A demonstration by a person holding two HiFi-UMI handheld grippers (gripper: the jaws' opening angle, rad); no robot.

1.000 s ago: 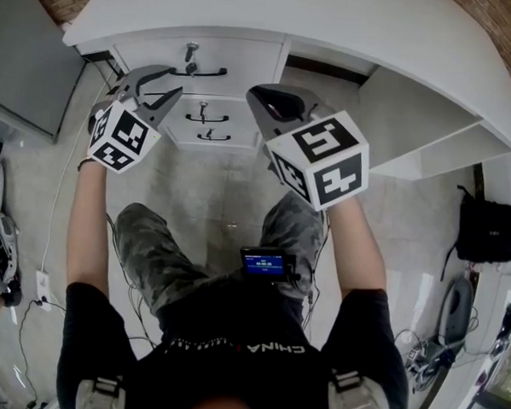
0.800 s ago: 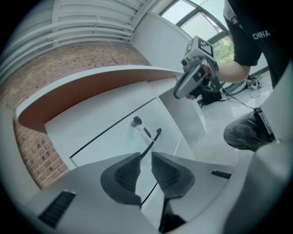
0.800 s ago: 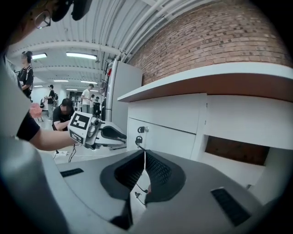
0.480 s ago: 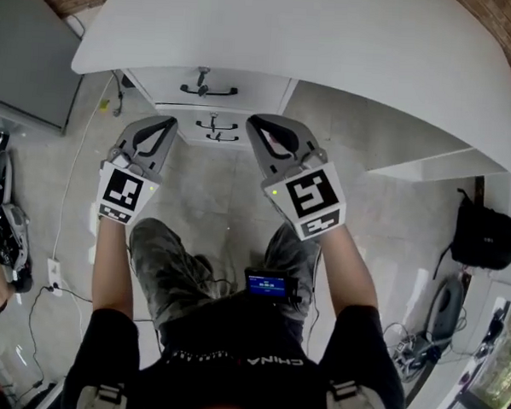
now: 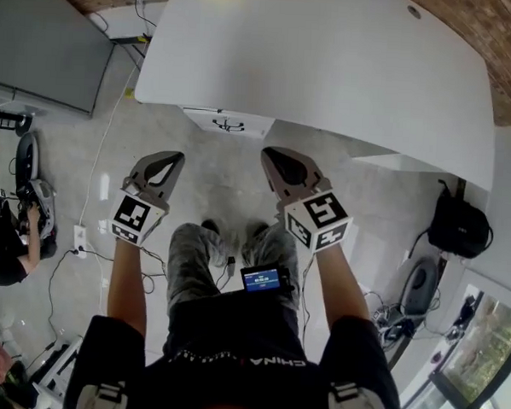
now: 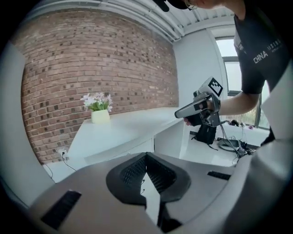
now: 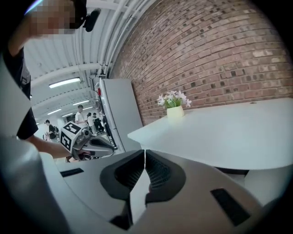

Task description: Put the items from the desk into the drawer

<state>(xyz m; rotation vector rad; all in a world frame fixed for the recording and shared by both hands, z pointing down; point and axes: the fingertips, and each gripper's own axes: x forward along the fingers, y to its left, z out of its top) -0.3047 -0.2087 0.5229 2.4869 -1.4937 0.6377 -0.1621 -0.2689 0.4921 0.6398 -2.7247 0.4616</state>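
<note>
Both grippers, the left gripper (image 5: 166,159) and right gripper (image 5: 273,155), have risen from the drawers (image 5: 228,123) to just before the front edge of the desk (image 5: 331,66), each clenched shut and empty.

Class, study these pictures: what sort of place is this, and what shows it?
Probably a shared office or lab workspace: a curved white desk by a red brick wall, and a black backpack on the tiled floor.
</note>
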